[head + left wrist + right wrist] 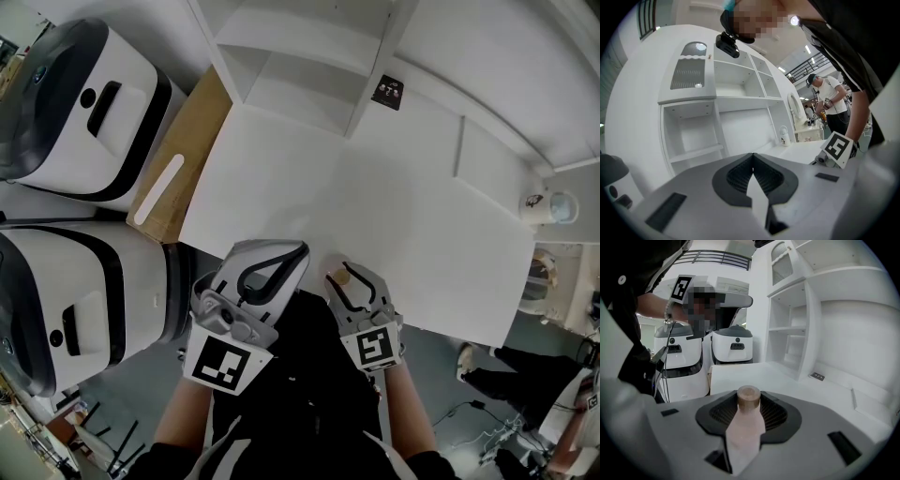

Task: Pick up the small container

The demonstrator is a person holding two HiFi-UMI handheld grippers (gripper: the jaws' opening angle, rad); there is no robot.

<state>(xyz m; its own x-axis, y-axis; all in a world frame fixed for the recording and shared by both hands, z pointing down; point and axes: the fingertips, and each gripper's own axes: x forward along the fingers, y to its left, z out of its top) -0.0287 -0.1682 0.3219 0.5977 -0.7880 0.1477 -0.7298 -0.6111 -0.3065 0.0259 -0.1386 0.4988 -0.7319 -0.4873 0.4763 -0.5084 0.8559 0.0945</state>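
Container (749,398) in right tool (347,274); shelves (300,75), white bottle (784,137) beyond.

No word, brand or number can be read anywhere. The only signs are black-and-white square code patterns. One is on the left marker cube (222,364) of the left gripper (298,251), and one is on the right marker cube (373,346) of the right gripper (342,274). Neither pattern carries letters or digits. A white bottle (784,137) on the counter (281,187) has a dark mark on its label, too small to make out. A small black plate (387,91) on the shelf unit (309,56) bears pale marks, likewise illegible. The dark print on a person's white shirt (829,93) is too small to read.
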